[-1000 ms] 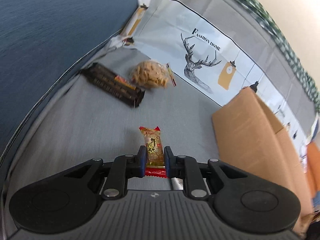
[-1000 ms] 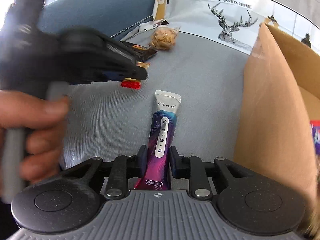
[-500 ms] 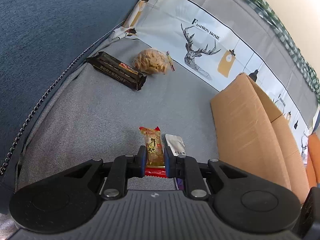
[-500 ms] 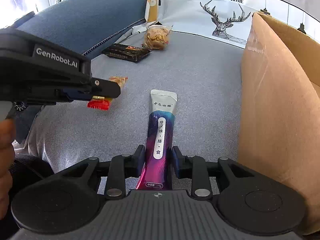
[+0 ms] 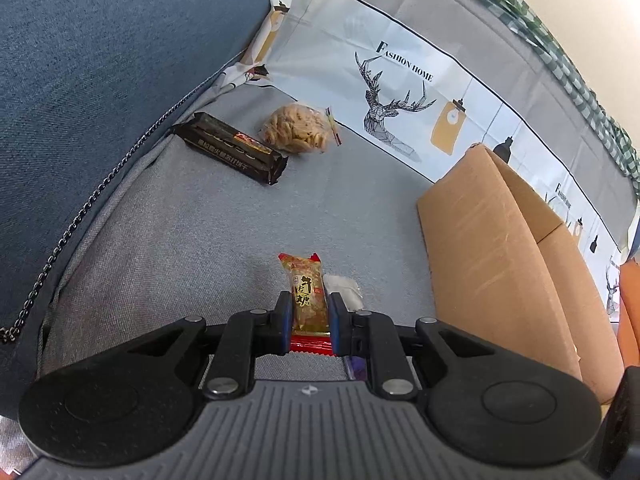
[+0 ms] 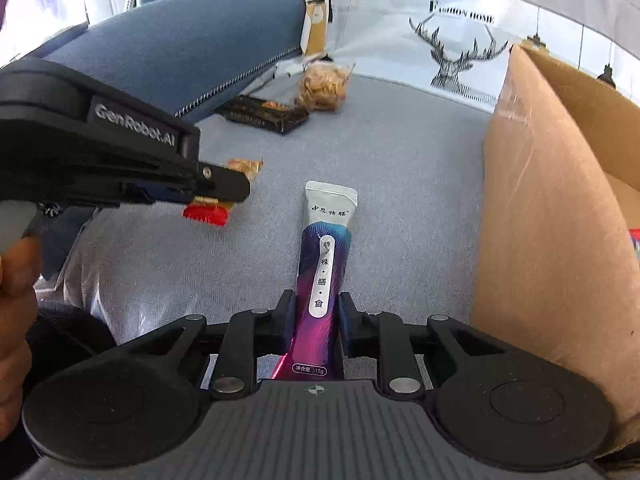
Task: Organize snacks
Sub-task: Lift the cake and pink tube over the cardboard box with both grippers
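Left hand-held gripper [image 5: 307, 322] is clamped on a small orange candy bar [image 5: 306, 300] with red crimped ends – it sits low centre in the left wrist view, and from the right wrist view you can see the same bar sticking out of that gripper at mid left, held up off the grey sofa cushion [image 5: 192, 248]. Right hand-held gripper [image 6: 316, 322] is squeezing a long purple stick pack [image 6: 324, 268] by its lower part, white top end pointing toward the middle of the frame. Cardboard box [image 6: 552, 200] stands open along the right edge in both views, just beside the stick pack. Up in the upper left of centre, a dark biscuit pack [image 5: 232, 148] and a clear bag of brown snacks [image 5: 298, 130] lie next to each other on the cushion – near the blue armrest [image 5: 100, 60] and the deer-print cover [image 5: 392, 92].
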